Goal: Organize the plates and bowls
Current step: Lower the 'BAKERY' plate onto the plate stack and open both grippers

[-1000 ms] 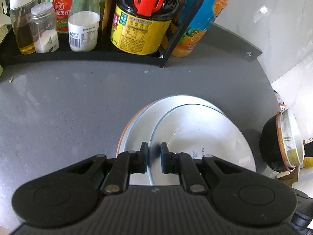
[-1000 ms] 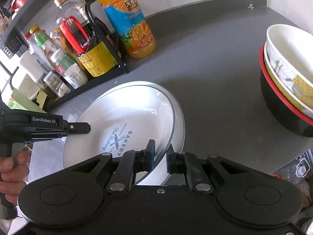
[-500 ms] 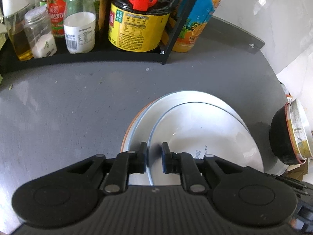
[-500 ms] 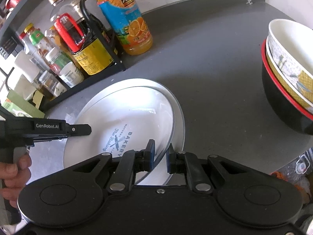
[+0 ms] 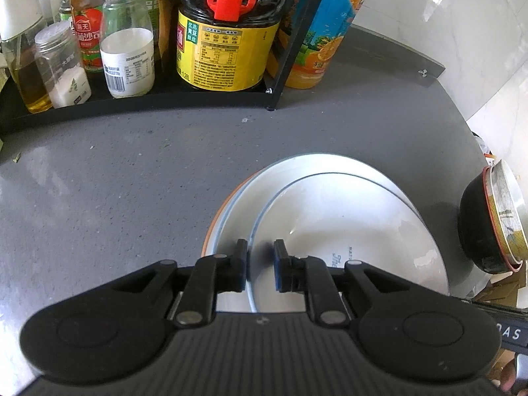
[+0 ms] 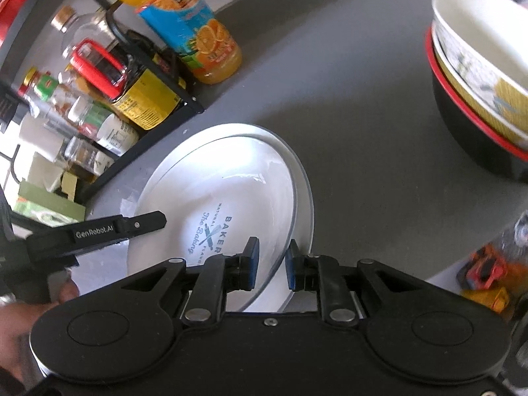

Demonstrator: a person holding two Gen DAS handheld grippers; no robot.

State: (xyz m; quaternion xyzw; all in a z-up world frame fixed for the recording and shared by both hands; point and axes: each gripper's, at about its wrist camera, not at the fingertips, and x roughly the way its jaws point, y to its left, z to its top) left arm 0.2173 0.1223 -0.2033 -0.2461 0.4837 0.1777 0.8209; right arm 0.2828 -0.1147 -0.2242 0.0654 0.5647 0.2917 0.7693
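A white plate printed "The Baking" (image 5: 346,231) (image 6: 224,198) lies on top of a wider white plate (image 5: 297,171) (image 6: 303,178), with an orange-rimmed plate (image 5: 211,231) showing under both. My left gripper (image 5: 260,265) straddles the top plate's near-left rim, jaws parted with a gap on either side. My right gripper (image 6: 270,264) straddles the opposite rim, also parted, the rim close to its right pad. The left gripper's finger (image 6: 132,227) reaches over the plate in the right wrist view. A stack of bowls (image 5: 488,224) (image 6: 478,82), black and red outside, stands to the right.
A black rack (image 5: 132,105) (image 6: 184,105) with sauce bottles and jars lines the back of the grey counter (image 5: 115,198). An orange juice bottle (image 5: 323,33) (image 6: 194,33) stands beside it. The counter's curved edge (image 5: 462,105) runs along the right, near a white wall.
Both grippers' jaws have widened around the top plate's rim, which they pinched a second ago. The plate stack sits in much the same place; the cameras shifted slightly.
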